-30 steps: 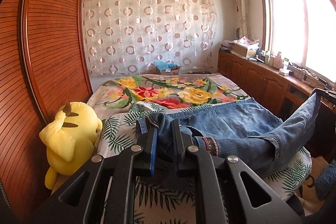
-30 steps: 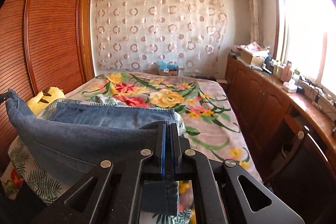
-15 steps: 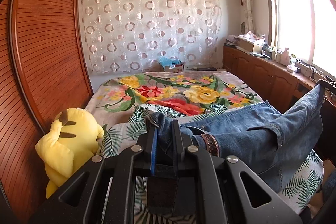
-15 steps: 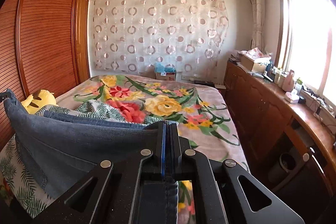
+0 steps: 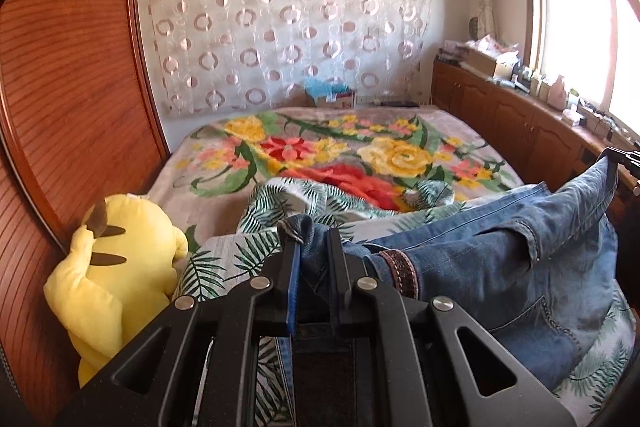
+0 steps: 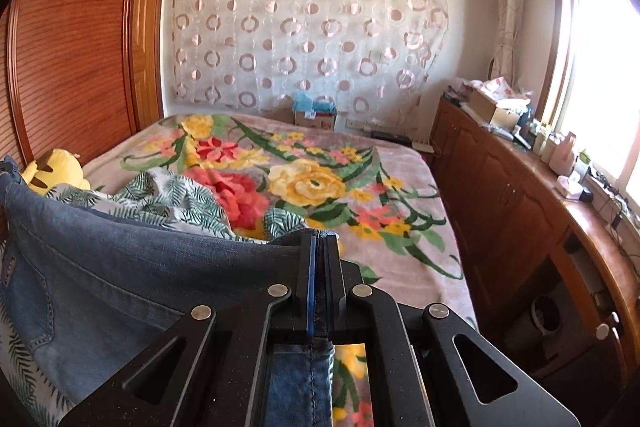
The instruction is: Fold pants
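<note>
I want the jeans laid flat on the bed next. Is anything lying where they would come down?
Yes. A rumpled leaf-print cloth lies on the floral blanket just beyond the jeans, which both grippers hold. The yellow plush toy sits at the left edge by the wardrobe.

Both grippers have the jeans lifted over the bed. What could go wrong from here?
1. The left gripper pinches a thick bunched wad of the jeans; it may slip out.
2. The right gripper holds only a thin edge, so the fold may skew.
3. The rumpled leaf-print sheet beneath could leave the jeans lying unevenly.
</note>
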The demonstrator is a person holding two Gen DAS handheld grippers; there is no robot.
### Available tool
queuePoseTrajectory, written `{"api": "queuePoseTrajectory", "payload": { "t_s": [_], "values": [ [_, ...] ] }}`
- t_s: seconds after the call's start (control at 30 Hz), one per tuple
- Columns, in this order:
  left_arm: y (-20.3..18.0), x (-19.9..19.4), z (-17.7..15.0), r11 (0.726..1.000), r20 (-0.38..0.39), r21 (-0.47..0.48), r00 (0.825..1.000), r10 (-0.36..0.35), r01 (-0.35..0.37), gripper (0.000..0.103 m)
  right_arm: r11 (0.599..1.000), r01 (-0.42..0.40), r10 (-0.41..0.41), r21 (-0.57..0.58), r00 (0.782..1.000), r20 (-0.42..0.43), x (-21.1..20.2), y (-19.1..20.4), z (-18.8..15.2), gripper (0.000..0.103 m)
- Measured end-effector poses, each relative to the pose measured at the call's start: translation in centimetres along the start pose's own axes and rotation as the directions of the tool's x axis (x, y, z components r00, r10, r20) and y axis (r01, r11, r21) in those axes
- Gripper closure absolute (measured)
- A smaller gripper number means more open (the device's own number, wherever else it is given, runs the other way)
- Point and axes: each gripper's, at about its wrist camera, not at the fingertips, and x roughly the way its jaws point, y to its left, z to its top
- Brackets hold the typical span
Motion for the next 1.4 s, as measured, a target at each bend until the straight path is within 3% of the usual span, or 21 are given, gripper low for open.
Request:
{"api": "queuePoseTrajectory", "payload": {
  "t_s": [0.27, 0.57, 0.7, 0.77, 0.83, 1.07, 1.13, 1.17, 1.4],
  "values": [
    [0.6, 5.0, -1.0, 1.0, -0.092, -0.012, 0.996, 0.004, -0.005, 0.09, 1.0, -0.008, 0.008, -0.007, 0.995, -0.096, 5.2, -0.1, 2.1, 0.1],
    [0.4, 5.6, -1.5, 1.0, -0.124, -0.011, 0.992, 0.002, -0.003, 0.088, 0.996, -0.046, 0.056, 0.074, 0.99, -0.131, 7.2, -1.5, 3.4, 0.1],
    [0.4, 4.7, -1.5, 1.0, -0.11, 0.008, 0.994, 0.02, -0.019, 0.076, 0.994, -0.048, 0.059, 0.103, 0.992, -0.113, 6.5, -2.0, 3.3, 0.092],
    [0.4, 4.2, -1.5, 0.999, -0.105, 0.018, 0.994, 0.033, -0.031, 0.071, 0.993, -0.05, 0.061, 0.105, 0.993, -0.102, 6.1, -2.1, 3.2, 0.081],
    [0.5, 3.7, -1.5, 0.999, -0.097, 0.031, 0.994, 0.039, -0.036, 0.061, 0.994, -0.051, 0.06, 0.102, 0.994, -0.091, 5.3, -2.3, 3.2, 0.061],
    [0.8, 2.6, -2.0, 0.999, -0.093, 0.04, 0.995, 0.031, -0.028, 0.048, 0.992, -0.076, 0.089, 0.098, 0.987, -0.134, 6.0, -2.4, 1.5, 0.057],
    [0.5, 2.5, -2.2, 0.999, -0.093, 0.042, 0.996, 0.013, -0.009, 0.028, 0.991, -0.085, 0.101, 0.104, 0.982, -0.16, 6.5, -2.7, 1.4, 0.057],
    [0.3, 2.5, -2.3, 0.999, -0.094, 0.042, 0.996, -0.005, 0.009, 0.025, 0.99, -0.087, 0.105, 0.109, 0.98, -0.17, 6.8, -2.9, 1.5, 0.057],
    [-1.9, 3.3, -3.0, 0.996, -0.119, 0.065, 0.992, -0.05, 0.058, 0.022, 0.984, -0.121, 0.15, 0.131, 0.957, -0.249, 9.0, -4.0, 2.1, 0.057]
  ]
}}
